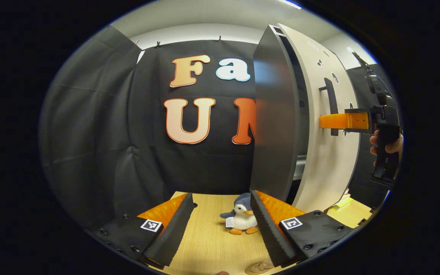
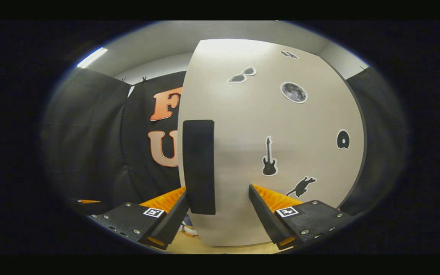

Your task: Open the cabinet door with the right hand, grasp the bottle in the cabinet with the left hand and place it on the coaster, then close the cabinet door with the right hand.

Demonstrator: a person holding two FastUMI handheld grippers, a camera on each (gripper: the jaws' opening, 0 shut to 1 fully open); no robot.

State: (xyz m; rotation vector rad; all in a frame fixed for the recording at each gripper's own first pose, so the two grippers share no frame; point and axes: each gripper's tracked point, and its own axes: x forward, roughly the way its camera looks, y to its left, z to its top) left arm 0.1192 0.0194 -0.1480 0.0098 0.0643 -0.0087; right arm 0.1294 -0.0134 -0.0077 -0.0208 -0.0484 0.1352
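The cabinet has a grey side panel and a white door with black stickers, standing slightly ajar. A dark gap shows between the panel and the door, and the inside is too dark to make out a bottle. My right gripper, held by a hand, reaches the door's black handle. In the right gripper view the handle stands between the spread fingers of my right gripper, close to the left finger. My left gripper hangs open and empty over the wooden table. A tan round piece, perhaps the coaster, peeks in at the bottom.
A small penguin plush sits on the table ahead of my left gripper, near the cabinet's front corner. Yellow and pale items lie on the table to the right of the door. Black cloth walls close in the left and back.
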